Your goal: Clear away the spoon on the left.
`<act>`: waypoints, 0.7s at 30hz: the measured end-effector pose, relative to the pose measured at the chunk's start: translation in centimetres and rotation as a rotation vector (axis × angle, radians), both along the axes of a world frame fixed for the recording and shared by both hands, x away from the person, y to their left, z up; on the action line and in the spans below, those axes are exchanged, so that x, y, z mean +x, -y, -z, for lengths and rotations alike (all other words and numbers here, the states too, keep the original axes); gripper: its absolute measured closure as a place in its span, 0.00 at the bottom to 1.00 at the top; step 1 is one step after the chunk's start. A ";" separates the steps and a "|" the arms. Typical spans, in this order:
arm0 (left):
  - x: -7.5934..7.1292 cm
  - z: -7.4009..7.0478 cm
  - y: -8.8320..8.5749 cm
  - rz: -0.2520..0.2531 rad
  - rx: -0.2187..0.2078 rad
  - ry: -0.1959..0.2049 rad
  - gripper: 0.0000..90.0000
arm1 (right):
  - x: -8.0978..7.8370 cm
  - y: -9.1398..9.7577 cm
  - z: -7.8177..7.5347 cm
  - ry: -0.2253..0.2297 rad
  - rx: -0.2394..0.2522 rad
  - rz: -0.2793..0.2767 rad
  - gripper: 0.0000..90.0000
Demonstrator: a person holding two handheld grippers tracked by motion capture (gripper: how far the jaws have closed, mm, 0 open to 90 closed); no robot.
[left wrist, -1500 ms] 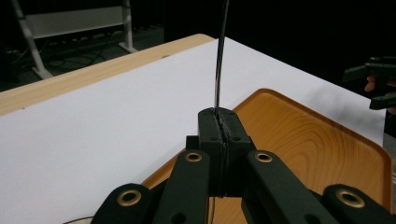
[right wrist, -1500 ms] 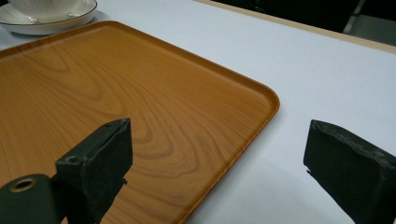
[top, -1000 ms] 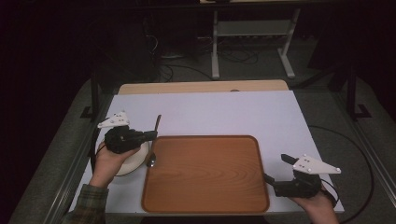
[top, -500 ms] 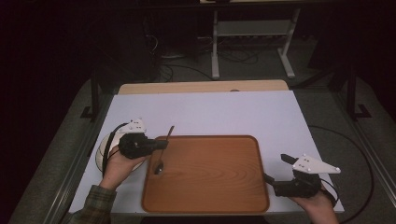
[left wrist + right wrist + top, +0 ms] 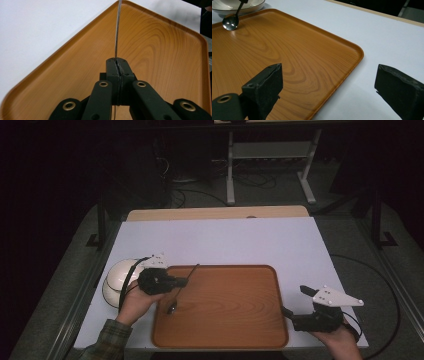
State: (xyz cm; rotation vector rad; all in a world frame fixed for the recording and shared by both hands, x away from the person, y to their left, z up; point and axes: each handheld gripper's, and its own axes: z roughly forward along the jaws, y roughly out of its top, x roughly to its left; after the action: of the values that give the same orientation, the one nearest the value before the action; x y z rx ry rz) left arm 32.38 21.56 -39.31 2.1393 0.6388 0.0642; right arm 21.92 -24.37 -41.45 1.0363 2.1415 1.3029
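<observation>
A wooden tray (image 5: 235,320) lies on the white table near the front edge. My left gripper (image 5: 181,282) is shut on a metal spoon (image 5: 176,300) and holds it over the tray's left part, bowl end down and handle (image 5: 117,27) pointing up and away. The spoon's bowl (image 5: 230,22) hangs just above the tray (image 5: 287,57). A white bowl (image 5: 117,279) sits left of the tray, behind the left hand. My right gripper (image 5: 295,305) stands open at the tray's right front corner, its jaws wide apart with nothing between them.
The white table top (image 5: 225,242) stretches bare behind the tray. A metal stand (image 5: 270,160) and cables are on the dark floor beyond the table. A cable loops on the floor at the right (image 5: 385,285).
My left gripper has carried the spoon rightward from beside the bowl to over the tray's left part. The right gripper has stayed put.
</observation>
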 end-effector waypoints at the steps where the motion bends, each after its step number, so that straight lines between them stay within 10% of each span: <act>1: 0.0 0.1 0.0 0.002 0.001 -0.001 0.99 | 0.0 0.0 0.0 0.000 0.001 0.000 0.08; 12: 0.2 1.2 1.3 0.034 0.011 -0.033 0.99 | 0.0 -0.1 0.1 -0.004 -0.004 -0.001 0.08; 21: 0.3 2.4 3.2 0.084 0.097 -0.052 0.98 | 0.0 -0.2 0.0 -0.002 -0.002 0.000 0.08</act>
State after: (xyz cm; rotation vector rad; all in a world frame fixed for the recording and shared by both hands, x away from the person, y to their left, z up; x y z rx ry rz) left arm 32.67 18.35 -41.74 2.2650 0.5854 -0.0062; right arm 21.97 -24.21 -41.46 1.0370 2.1440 1.2997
